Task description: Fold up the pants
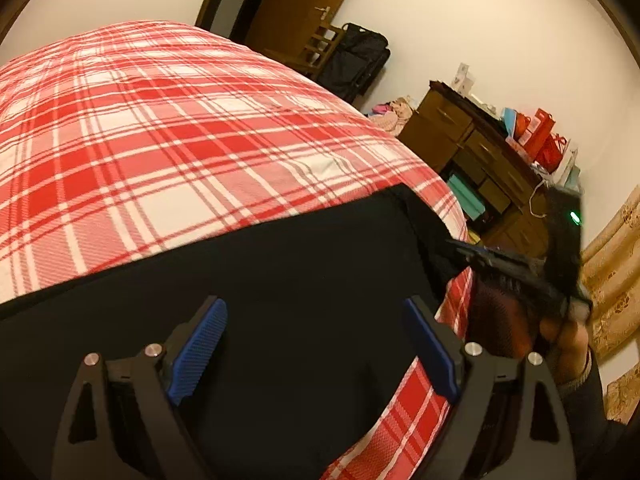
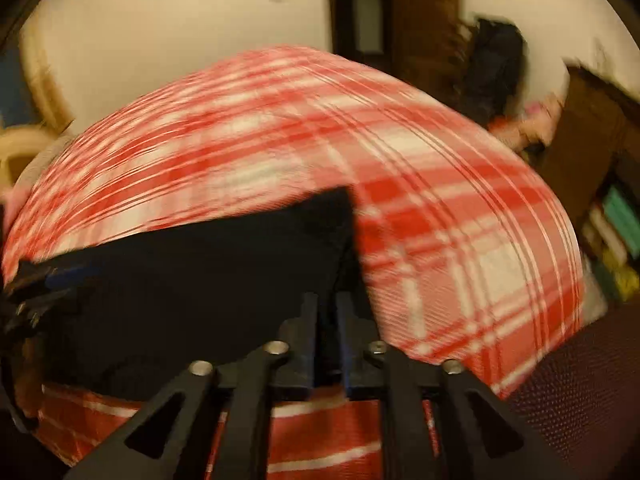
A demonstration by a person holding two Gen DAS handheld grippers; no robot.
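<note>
Black pants [image 1: 248,280] lie flat on a bed with a red and white plaid sheet [image 1: 160,120]. My left gripper [image 1: 316,320] hovers over the middle of the cloth, open wide, with nothing between its blue pads [image 1: 200,352]. A hand holds my right gripper [image 1: 516,272] at the pants' right edge, near the bed's side. In the blurred right wrist view, the right gripper [image 2: 328,316] has its fingers nearly together on the right edge of the pants [image 2: 200,280]. The left gripper [image 2: 36,284] shows at the far left of that view.
The bed's right edge drops off just past the pants. Beyond it stand a brown dresser [image 1: 472,140] with red bags [image 1: 540,136], a black suitcase [image 1: 360,60], a wooden chair and a door [image 1: 296,0]. A patterned curtain [image 1: 616,280] hangs at the right.
</note>
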